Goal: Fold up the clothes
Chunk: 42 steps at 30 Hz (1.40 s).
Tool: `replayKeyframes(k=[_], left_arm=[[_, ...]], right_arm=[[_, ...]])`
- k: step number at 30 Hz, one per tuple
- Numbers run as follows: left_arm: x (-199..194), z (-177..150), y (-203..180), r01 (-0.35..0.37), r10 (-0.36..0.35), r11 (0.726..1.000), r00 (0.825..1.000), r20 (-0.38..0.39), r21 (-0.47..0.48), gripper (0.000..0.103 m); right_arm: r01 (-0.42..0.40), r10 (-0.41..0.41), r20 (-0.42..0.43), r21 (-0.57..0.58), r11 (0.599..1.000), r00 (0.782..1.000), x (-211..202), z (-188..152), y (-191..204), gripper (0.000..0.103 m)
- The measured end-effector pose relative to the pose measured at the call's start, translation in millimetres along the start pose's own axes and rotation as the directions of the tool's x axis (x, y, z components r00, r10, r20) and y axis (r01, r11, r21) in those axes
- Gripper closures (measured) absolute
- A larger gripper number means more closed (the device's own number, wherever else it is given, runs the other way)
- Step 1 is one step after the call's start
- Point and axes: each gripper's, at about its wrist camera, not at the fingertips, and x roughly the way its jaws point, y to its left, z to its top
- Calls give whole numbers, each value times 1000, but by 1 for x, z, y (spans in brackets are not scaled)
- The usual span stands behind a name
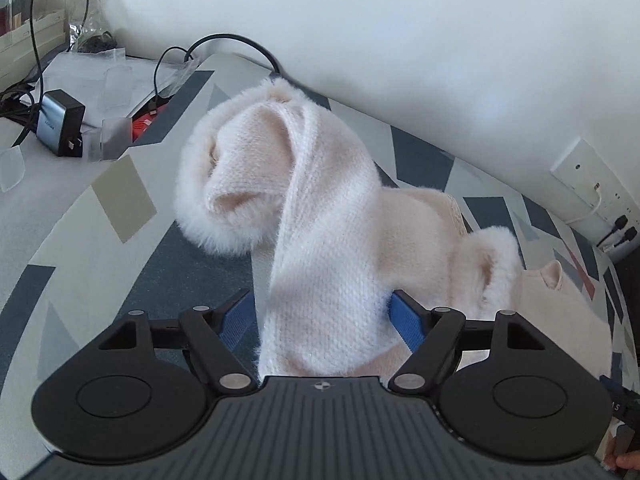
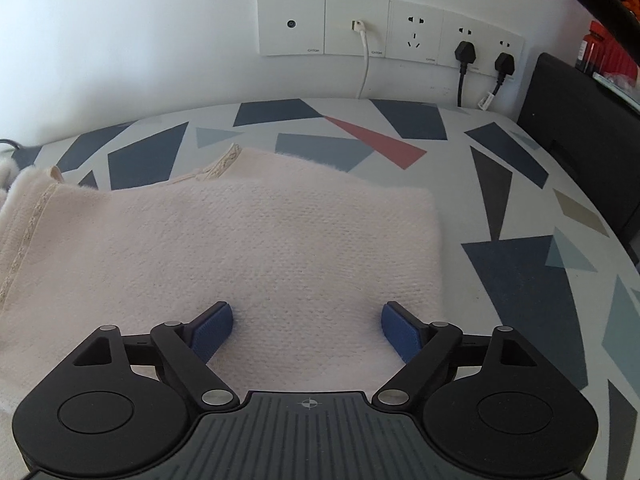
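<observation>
A cream knit sweater lies on the patterned table (image 1: 100, 200). In the left wrist view one sleeve (image 1: 320, 240) runs up from between my fingers and ends in a fluffy cuff (image 1: 208, 216) that curls over. A second fluffy cuff (image 1: 500, 256) sits to the right. My left gripper (image 1: 322, 316) stands wide; the sleeve lies between the blue pads (image 1: 406, 320) without being squeezed. In the right wrist view the flat folded body (image 2: 248, 248) of the sweater fills the middle. My right gripper (image 2: 306, 328) hovers open just over its near part, nothing pinched.
A grey charger (image 1: 60, 122), black cables and clear plastic bags clutter the far left of the table. Wall sockets (image 2: 388, 28) with plugs and a white cable line the wall behind. A black box (image 2: 580, 128) stands at the right table edge (image 2: 520, 264).
</observation>
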Motion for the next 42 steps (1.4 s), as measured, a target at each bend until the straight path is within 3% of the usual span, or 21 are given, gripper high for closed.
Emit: replayKeyframes(k=[12,14,15,18,20,22,23,24,25,26,27,28,32,42], left_arm=[[31,0,-10,-2,2,1000,998,-69,5,25],[33,-2,-12,-5,6,1000,998,-65,17,21],[33,-3,-14,-9,11,1000,998,-62,28,21],[33,-7,-18,-22,25,998,998,-54,56,21],[32,-9,-21,-24,27,997,998,-49,72,22],[31,-11,-24,-10,14,997,999,-43,81,31],[30,-12,-26,-4,7,996,999,-41,86,45],[29,-13,-28,7,-4,996,999,-40,90,53],[27,-14,-32,14,-10,995,999,-40,101,67],[25,-15,-37,16,-12,993,999,-38,120,79],[23,-17,-43,8,-4,990,999,-33,142,81],[22,-19,-49,-9,13,986,1000,-24,168,82],[26,-21,-57,-52,54,981,998,-9,188,83],[45,-9,-64,-70,65,978,997,30,198,85]], right_arm=[[-17,17,-27,-5,1000,1000,11,12,-2,10],[-23,23,-30,9,1000,999,6,18,-6,14],[-27,27,-29,20,999,999,3,21,-9,23],[-5,-1,50,132,991,999,-11,32,-33,23],[7,-16,38,229,973,999,-3,36,-60,23],[17,-15,-10,284,959,1000,13,37,-79,25],[21,-17,-16,284,959,1000,19,36,-82,27],[25,-19,-23,285,958,1000,26,35,-85,29],[20,-14,-25,277,961,1000,30,35,-85,47],[5,1,-22,258,966,1000,31,36,-80,53],[-8,14,-22,237,972,1000,32,38,-74,75],[-18,24,-24,214,977,999,32,41,-67,84],[23,-23,0,83,996,1000,37,45,-46,88],[68,-68,12,18,998,998,66,75,-40,89]])
